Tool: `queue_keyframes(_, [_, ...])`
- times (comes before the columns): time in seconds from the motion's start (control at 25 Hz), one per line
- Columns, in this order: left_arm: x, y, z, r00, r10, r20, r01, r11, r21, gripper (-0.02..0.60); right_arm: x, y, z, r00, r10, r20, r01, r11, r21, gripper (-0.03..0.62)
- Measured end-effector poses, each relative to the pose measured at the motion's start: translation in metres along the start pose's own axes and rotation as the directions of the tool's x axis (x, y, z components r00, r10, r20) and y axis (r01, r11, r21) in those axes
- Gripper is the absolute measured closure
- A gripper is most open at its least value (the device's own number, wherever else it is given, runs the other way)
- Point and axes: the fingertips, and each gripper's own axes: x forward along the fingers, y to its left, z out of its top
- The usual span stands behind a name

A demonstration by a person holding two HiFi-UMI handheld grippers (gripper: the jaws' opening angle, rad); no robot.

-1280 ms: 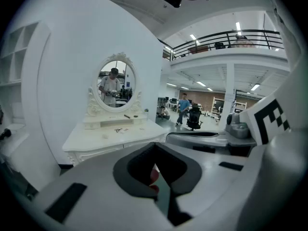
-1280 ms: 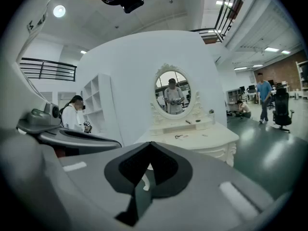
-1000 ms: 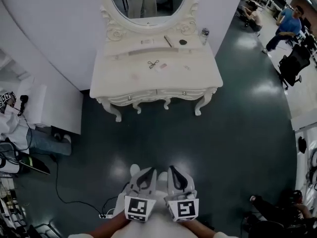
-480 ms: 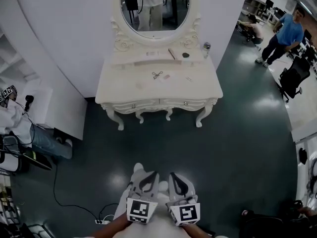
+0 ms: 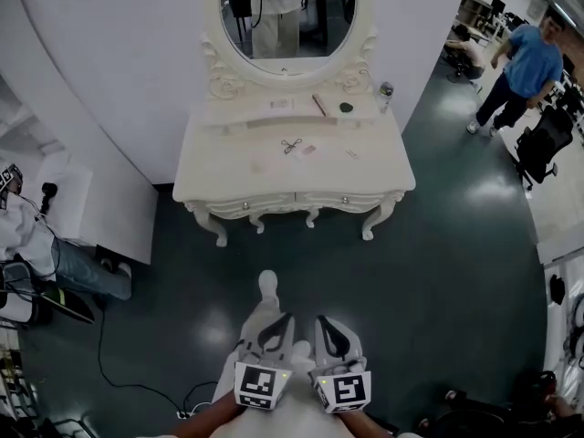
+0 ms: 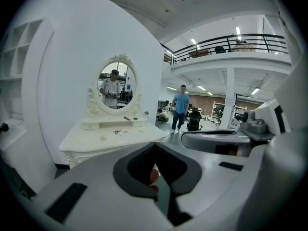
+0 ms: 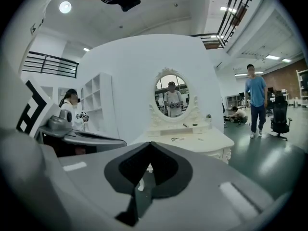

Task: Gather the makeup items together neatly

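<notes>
A white dressing table (image 5: 237, 176) with an oval mirror (image 5: 287, 12) stands well ahead across the dark floor. On its top lie an eyelash curler (image 5: 291, 144), a small pink item (image 5: 308, 150), a pencil (image 5: 318, 105), a dark compact (image 5: 346, 108) and a small bottle (image 5: 386, 90). My left gripper (image 5: 288, 318) and right gripper (image 5: 320, 320) hang side by side low in the head view, far from the table. Each is shut with nothing between its jaws. The left gripper (image 6: 155, 145) and the right gripper (image 7: 150, 143) both point towards the table (image 6: 96, 141) (image 7: 211, 141).
A person in a blue shirt (image 5: 522, 67) stands on the floor at the right, near an office chair (image 5: 546, 121). Another person (image 5: 36, 245) sits at the left beside a white partition (image 5: 100, 199). A cable (image 5: 109, 354) runs over the floor. My white shoe (image 5: 267, 286) shows ahead of the grippers.
The table sits a little lower in the head view and more of the mirror shows. A white shoe has stepped out ahead of the grippers. The person in blue has walked closer. Both grippers stay shut.
</notes>
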Motion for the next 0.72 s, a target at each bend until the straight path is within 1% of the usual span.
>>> queue_keyframes(0.28, [0.058, 0.044, 0.026, 0.999, -0.040, -0.034, 0.039, 0.999, -0.018, 0.580, 0.068, -0.022, 0.013, 0.998, -0.022, -0.056, 0.023, 1.000, 0.018, 0.594])
queue_keyframes(0.52, [0.105, 0.097, 0.062, 0.995, -0.077, -0.057, 0.076, 0.997, -0.017, 0.580, 0.139, -0.035, 0.041, 0.996, -0.063, -0.069, 0.065, 0.998, 0.024, 0.594])
queue_keyframes(0.72, [0.142, 0.139, 0.088, 0.990, -0.123, -0.070, 0.123, 0.992, -0.012, 0.580, 0.198, -0.044, 0.064, 0.993, -0.098, -0.071, 0.100, 0.995, 0.028, 0.594])
